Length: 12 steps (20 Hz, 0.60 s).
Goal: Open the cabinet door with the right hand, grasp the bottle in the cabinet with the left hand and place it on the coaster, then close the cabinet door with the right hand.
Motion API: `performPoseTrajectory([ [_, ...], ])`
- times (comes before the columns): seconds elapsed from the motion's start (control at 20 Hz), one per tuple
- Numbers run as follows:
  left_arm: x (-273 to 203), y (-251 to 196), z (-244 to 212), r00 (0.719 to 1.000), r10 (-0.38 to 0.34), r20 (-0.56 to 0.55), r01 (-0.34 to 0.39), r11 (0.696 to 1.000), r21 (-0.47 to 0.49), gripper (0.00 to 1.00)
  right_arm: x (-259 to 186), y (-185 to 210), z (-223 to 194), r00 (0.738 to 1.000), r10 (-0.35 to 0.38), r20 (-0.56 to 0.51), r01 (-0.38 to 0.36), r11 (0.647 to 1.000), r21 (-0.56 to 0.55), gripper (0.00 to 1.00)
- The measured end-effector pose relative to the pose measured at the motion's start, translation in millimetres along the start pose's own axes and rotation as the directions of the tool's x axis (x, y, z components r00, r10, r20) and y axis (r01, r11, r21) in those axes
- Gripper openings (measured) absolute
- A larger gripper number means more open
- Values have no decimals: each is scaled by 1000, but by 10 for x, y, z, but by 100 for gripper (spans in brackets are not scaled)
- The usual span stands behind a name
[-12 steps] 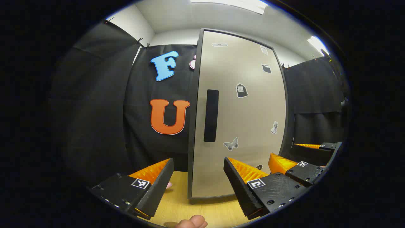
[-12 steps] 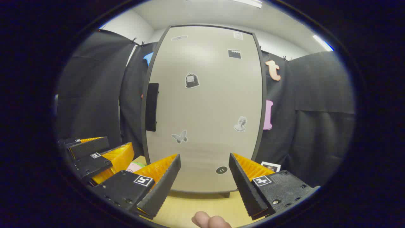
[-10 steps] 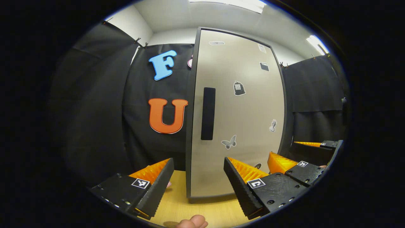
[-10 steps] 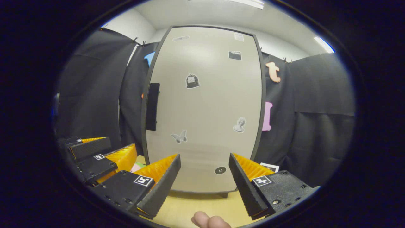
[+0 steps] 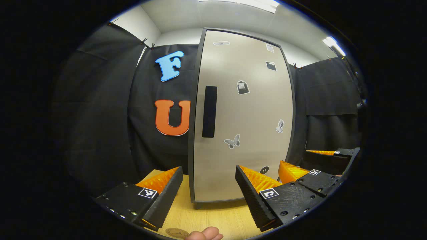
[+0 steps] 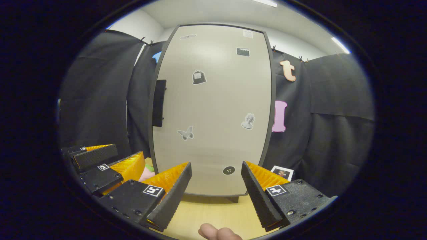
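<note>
Both tongs are spread wide and hold nothing, hovering above the light wooden table (image 5: 213, 220): the left tongs (image 5: 209, 196) and the right tongs (image 6: 216, 193) face the tall beige cabinet door (image 6: 213, 110), shut, its black handle (image 5: 209, 111) untouched.

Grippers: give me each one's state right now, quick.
Left hand-held gripper: open, holding nothing.
Right hand-held gripper: open, holding nothing, facing the closed cabinet door.

cabinet door (image 5: 247, 133) smooth matt laminate; table (image 6: 206, 213) light wood grain; wall (image 5: 100, 116) black cloth.
</note>
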<state>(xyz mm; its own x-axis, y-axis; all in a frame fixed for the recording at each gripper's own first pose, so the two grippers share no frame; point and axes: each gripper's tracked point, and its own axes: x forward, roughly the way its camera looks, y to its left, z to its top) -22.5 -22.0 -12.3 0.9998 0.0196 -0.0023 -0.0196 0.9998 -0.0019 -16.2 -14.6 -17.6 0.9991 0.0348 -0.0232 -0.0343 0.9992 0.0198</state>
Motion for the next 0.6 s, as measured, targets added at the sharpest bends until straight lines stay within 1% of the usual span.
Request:
performPoseTrajectory([
  [0.1, -19, 46, 72, 999, 30, 27, -30, 999, -14, 95, 19, 84, 94, 999, 43, 25, -43, 999, 5, 97],
  [0.15, -38, 88, 96, 998, 44, 37, -44, 999, -17, 95, 39, 88, 143, 998, 51, 32, -51, 999, -6, 97],
  [0.25, -63, 138, 108, 997, 58, 48, -57, 998, -9, 95, 83, 37, 167, 998, 49, 40, -48, 999, -17, 98],
  [0.3, -82, 169, 106, 996, 70, 52, -70, 998, -2, 95, 105, -2, 153, 999, 36, 38, -36, 999, -6, 98],
  [0.35, -106, 193, 94, 996, 77, 51, -77, 997, 0, 95, 127, -18, 147, 999, 39, 33, -39, 999, 16, 99],
  [0.45, -136, 138, 67, 997, 57, 47, -57, 998, -4, 95, 219, 74, 182, 995, 93, 23, -94, 994, 49, 99],
  [0.5, -160, 122, 49, 998, 46, 47, -46, 999, -1, 95, 246, 77, 198, 994, 107, 18, -108, 993, 53, 99],
  [0.6, -249, 130, 1, 998, 41, 42, -42, 999, 8, 95, 322, 83, 281, 994, 109, 18, -110, 993, 41, 99],
])
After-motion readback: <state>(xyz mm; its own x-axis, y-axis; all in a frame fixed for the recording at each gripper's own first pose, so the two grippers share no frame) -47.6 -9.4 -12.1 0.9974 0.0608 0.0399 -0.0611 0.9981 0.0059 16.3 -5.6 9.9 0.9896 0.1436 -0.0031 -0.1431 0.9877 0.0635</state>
